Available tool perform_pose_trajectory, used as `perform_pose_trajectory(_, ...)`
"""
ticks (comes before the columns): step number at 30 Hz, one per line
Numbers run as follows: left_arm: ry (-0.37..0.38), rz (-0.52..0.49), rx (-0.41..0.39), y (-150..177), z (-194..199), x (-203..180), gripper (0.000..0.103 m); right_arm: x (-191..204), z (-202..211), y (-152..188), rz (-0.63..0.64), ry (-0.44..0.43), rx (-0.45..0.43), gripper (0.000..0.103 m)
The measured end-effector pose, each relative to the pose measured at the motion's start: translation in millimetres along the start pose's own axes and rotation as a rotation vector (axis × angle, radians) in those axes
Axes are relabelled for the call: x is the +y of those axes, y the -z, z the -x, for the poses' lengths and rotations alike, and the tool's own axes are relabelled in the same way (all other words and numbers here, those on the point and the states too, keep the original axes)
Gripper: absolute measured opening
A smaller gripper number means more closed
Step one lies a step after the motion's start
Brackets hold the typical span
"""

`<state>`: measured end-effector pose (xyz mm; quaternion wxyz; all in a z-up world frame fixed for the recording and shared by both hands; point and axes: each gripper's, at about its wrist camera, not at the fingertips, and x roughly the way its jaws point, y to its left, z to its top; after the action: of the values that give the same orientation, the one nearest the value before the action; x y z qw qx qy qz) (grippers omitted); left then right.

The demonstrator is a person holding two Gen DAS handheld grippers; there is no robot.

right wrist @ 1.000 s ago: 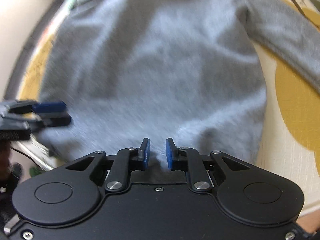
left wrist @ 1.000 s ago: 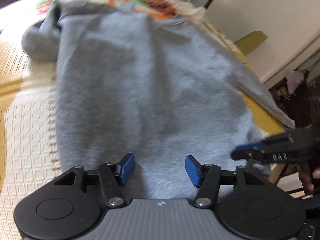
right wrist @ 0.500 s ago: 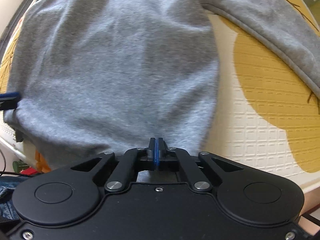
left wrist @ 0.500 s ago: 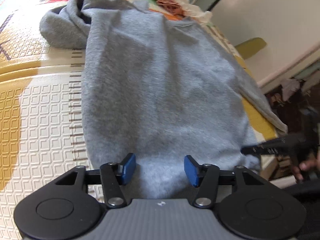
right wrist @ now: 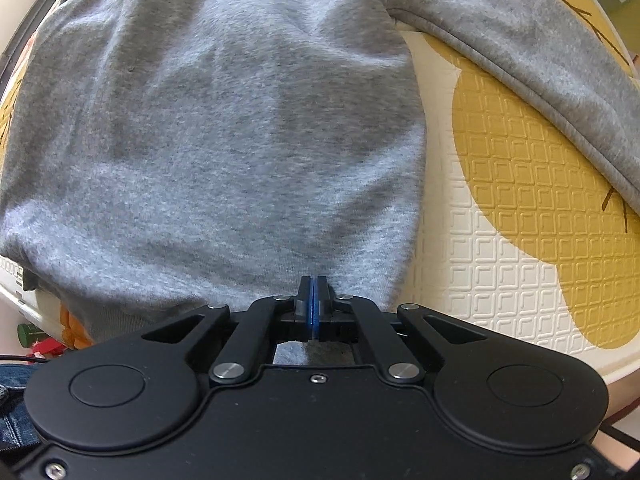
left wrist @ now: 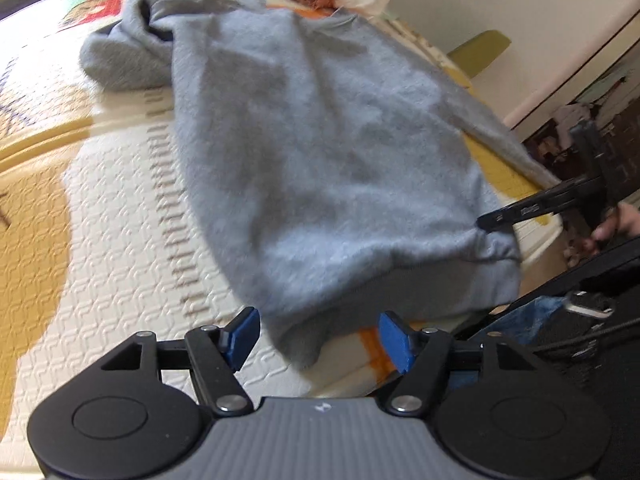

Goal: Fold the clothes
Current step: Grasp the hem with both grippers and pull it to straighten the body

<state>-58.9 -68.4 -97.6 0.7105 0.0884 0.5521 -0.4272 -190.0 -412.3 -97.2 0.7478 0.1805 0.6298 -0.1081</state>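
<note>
Change: we find the right gripper (right wrist: 313, 300), a second ago slightly parted over the hem, now clenched on the hem of the soft grey fleece sweatshirt (right wrist: 224, 128); cloth shows bunched behind its blue pads.
Change, left: the left gripper (left wrist: 318, 338) has shifted toward the garment's near-left hem corner, and its jaws are opening; that corner lies between the blue pads (left wrist: 242, 332) without touching them.
Meaning: we judge one hem corner secured and the other about to be taken, before a first fold.
Garment: spread on the cream-and-mustard embossed foam mat (left wrist: 100, 240), collar at 12 o'clock, one sleeve trailing to 2 o'clock in the right view.
Pose: both grippers point steeply down; the right enters the left view at 3 o'clock.
</note>
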Motion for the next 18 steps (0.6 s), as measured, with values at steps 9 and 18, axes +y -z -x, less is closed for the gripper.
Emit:
perform_pose_trajectory(9,-0.05,-0.028,0.023,11.9,-25.7,-8.7,0.068,6.6,5.0,-0.1,0.021,0.009,-0.006,0.0)
perform_pose_trajectory(18,-0.184,-0.11,0.002,14.0,-37.7,-19.0,0.028,14.4,8.7,-1.1,0.022,0.018,-0.014,0.0)
